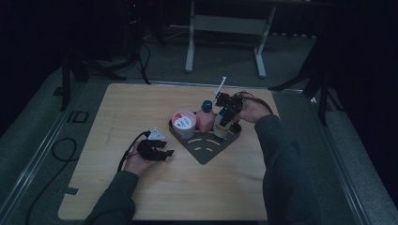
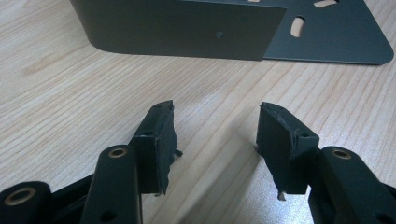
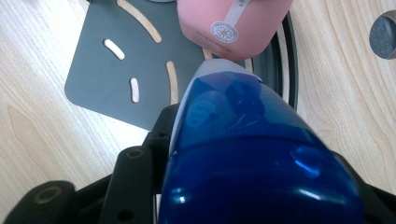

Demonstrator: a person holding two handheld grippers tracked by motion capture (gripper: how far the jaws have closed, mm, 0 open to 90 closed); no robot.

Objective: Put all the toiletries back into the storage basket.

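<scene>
A dark grey slotted tray with a low wall lies mid-table. On it stand a tub with a red and white lid, a pink bottle with a blue cap and a white bottle with a blue top. My right gripper is shut on the white bottle from above; its blue top sits between the jaws, beside the pink bottle. My left gripper rests open on the wood left of the tray. Nothing lies between its jaws, which face the tray wall.
The wooden tabletop has bare room at the front and left. A thin white stick lies near the far edge. A cable trails from the left gripper. A grey round hole shows in the board by the tray.
</scene>
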